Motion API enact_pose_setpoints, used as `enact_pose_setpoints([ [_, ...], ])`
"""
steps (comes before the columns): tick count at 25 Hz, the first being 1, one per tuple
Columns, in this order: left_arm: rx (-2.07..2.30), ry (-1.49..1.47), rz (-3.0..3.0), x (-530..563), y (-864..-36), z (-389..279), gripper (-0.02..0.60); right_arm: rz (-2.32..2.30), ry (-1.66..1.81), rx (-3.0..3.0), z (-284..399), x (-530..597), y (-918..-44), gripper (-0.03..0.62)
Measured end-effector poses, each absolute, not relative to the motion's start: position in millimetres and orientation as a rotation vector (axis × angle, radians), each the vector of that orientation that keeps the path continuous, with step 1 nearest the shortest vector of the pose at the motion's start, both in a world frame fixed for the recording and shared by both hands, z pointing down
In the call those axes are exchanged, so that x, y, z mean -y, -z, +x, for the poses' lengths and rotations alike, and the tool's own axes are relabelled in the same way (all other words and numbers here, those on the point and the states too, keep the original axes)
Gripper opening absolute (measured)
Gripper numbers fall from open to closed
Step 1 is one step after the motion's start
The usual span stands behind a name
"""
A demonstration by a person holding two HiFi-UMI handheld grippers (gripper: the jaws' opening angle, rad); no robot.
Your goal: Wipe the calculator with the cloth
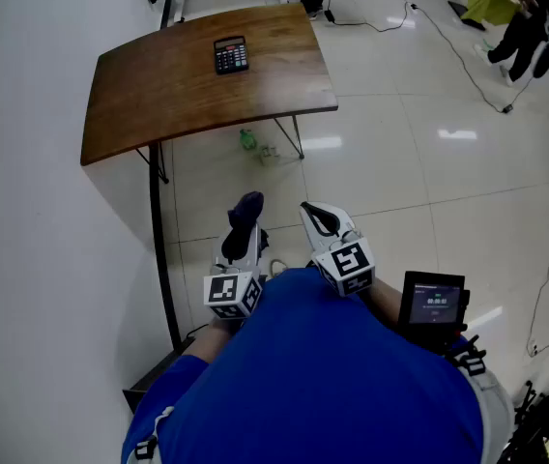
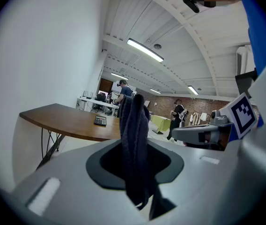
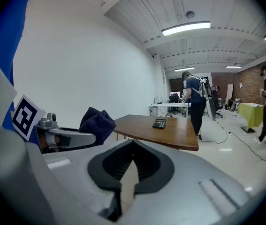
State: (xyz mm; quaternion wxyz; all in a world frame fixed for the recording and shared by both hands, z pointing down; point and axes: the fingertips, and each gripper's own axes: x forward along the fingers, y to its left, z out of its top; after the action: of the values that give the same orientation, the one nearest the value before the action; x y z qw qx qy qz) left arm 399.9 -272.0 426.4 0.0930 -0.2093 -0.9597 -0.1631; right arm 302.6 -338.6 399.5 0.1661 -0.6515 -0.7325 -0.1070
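Note:
A black calculator [image 1: 229, 54] lies on the far part of a curved brown wooden table [image 1: 158, 95], well ahead of both grippers. My left gripper [image 1: 245, 213] is held close to the body, shut on a dark blue cloth [image 2: 134, 135] that sticks up between its jaws. My right gripper [image 1: 322, 219] is beside it, shut with nothing in it; its tips meet [image 3: 132, 145]. In the right gripper view the calculator [image 3: 159, 123] shows on the table, with the cloth [image 3: 97, 123] at the left. The left gripper view also shows the calculator [image 2: 100, 120].
A green bottle [image 1: 246, 140] lies on the tiled floor under the table. A white wall runs along the left. A small screen device [image 1: 434, 303] sits by my right arm. Cables [image 1: 468, 75] cross the floor, and a person [image 3: 195, 102] stands beyond the table.

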Motion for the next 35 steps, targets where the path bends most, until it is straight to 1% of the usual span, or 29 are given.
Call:
enact_pose_setpoints([
  [12, 2.836, 0.52, -0.64, 257, -425, 413, 0.098, -1.867, 0.327, 2.09, 307, 322, -393, 0.003],
  [14, 2.829, 0.513, -0.639, 237, -433, 398, 0.098, -1.866, 0.323, 2.09, 291, 301, -401, 0.003],
  [18, 2.811, 0.513, -0.659, 195, -439, 347, 0.098, -1.876, 0.3, 2.088, 236, 259, -409, 0.003],
  [28, 2.81, 0.463, -0.71, 186, -430, 355, 0.098, -1.917, 0.25, 2.094, 244, 253, -396, 0.003],
  [30, 2.808, 0.451, -0.711, 177, -426, 336, 0.098, -1.911, 0.241, 2.088, 226, 245, -397, 0.003],
  [33, 2.795, 0.432, -0.72, 154, -417, 290, 0.098, -1.912, 0.218, 2.073, 182, 223, -394, 0.003],
  [35, 2.788, 0.419, -0.731, 145, -413, 276, 0.098, -1.922, 0.201, 2.072, 168, 216, -394, 0.003],
])
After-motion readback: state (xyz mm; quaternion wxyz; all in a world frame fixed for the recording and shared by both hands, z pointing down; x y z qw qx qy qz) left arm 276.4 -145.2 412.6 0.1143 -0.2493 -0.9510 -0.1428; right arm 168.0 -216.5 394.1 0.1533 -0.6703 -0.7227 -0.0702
